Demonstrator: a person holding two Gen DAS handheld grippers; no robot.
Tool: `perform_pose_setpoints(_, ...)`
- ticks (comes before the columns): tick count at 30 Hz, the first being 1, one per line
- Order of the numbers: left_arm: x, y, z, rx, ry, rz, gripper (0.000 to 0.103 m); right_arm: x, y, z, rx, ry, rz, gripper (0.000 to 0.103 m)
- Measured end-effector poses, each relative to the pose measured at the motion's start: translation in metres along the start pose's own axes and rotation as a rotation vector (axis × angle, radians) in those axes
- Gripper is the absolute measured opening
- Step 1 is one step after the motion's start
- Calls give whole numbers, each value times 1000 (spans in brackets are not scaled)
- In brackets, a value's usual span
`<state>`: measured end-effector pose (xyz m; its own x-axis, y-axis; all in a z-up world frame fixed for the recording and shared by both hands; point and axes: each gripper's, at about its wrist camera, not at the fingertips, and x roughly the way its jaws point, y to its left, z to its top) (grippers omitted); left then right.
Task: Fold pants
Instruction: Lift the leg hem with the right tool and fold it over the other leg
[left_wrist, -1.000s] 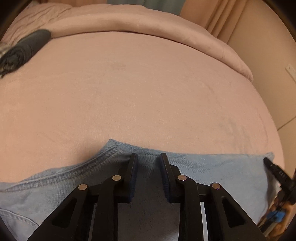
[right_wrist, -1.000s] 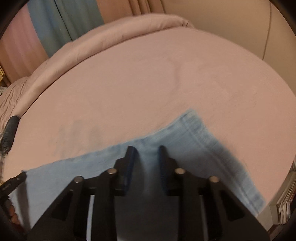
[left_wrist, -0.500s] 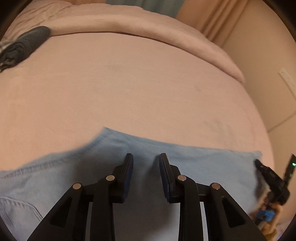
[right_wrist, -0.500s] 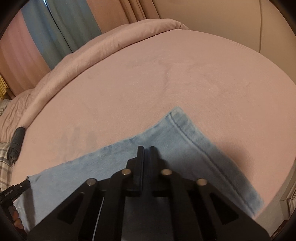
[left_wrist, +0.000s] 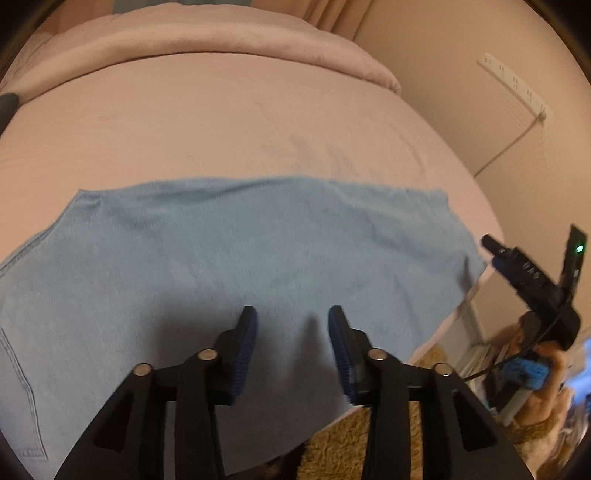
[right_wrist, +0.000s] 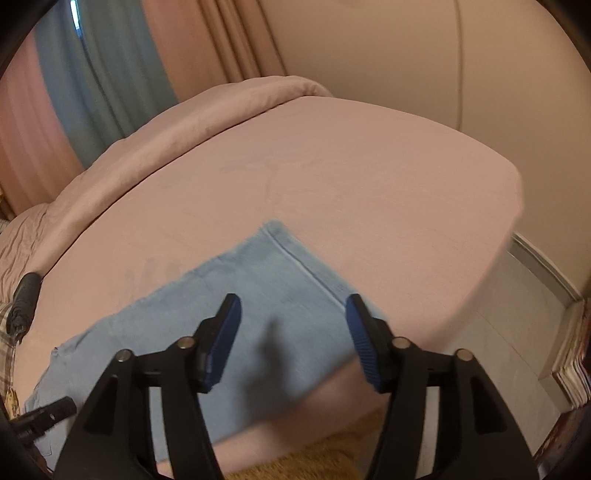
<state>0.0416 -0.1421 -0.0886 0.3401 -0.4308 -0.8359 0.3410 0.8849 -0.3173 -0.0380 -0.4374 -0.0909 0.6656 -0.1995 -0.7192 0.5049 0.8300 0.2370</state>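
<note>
Light blue denim pants lie flat along the near edge of a pink bed. In the right wrist view the pants show a hemmed end pointing up the bed. My left gripper is open and empty, raised above the pants' middle. My right gripper is open wide and empty, raised above the hemmed end. The right gripper also shows in the left wrist view at the far right, off the bed's edge.
A rolled pink duvet lies across the far side of the bed. A dark garment sits at the far left. A tan shaggy rug lies on the floor below the bed edge. Curtains and a wall stand behind.
Both grippers have pulled back and up from the pants. The right gripper went from shut to wide open, letting go of the cloth. More of the pants now shows flat.
</note>
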Motion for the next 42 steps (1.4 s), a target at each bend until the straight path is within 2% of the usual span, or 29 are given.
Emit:
perform_pose_setpoints(1, 4, -1, -1, 1, 7, 14, 51, -2, -4, -4, 10, -3, -12, 65)
perform_pose_setpoints(3, 13, 1, -3, -19, 33, 34, 55, -1, -13, -8, 35, 6, -3, 65)
perform_pose_setpoints(6, 17, 1, -7, -19, 11, 32, 58, 7, -25, -13, 82, 45, 26, 65)
perform_pose_setpoints(9, 19, -2, -7, -2, 7, 43, 58, 14, -29, -17, 105, 77, 68, 65)
perform_pose_setpoints(14, 22, 0, -7, -48, 1, 14, 58, 27, -28, -21, 137, 115, 187, 65)
perform_pose_setpoints(18, 23, 0, -7, -51, -5, -1, 58, 40, -24, -21, 141, 106, 217, 65)
perform_pose_setpoints(20, 22, 1, -8, -47, -6, -2, 58, 45, -26, -19, 161, 91, 246, 58)
perform_pose_setpoints(21, 22, 0, -8, -49, -5, -5, 58, 48, -27, -16, 176, 83, 257, 45)
perform_pose_setpoints(22, 20, 2, -8, -52, -1, -9, 58, 51, -28, -14, 180, 80, 255, 27)
perform_pose_setpoints(24, 17, 5, -5, -73, 17, -38, 58, 54, -26, -9, 177, 84, 262, 11)
perform_pose_setpoints(25, 15, 6, -4, -84, 24, -59, 58, 51, -23, -7, 167, 77, 269, 11)
perform_pose_setpoints(27, 7, 13, 0, -129, 17, -134, 58, 32, -2, -2, 64, 4, 261, 11)
perform_pose_setpoints(28, 1, 18, 3, -169, -14, -154, 58, 22, 9, 0, 6, -27, 268, 11)
perform_pose_setpoints(31, -18, 25, 9, -217, -114, -188, 58, -6, 50, -1, -125, -90, 334, 11)
perform_pose_setpoints(33, -25, 26, 14, -215, -135, -218, 58, -23, 87, -13, -250, -103, 398, 11)
perform_pose_setpoints(37, -28, 31, 25, -252, -151, -271, 58, -34, 141, -43, -408, -73, 471, 11)
perform_pose_setpoints(42, -17, 39, 34, -305, -163, -301, 58, -19, 174, -78, -483, 16, 530, 11)
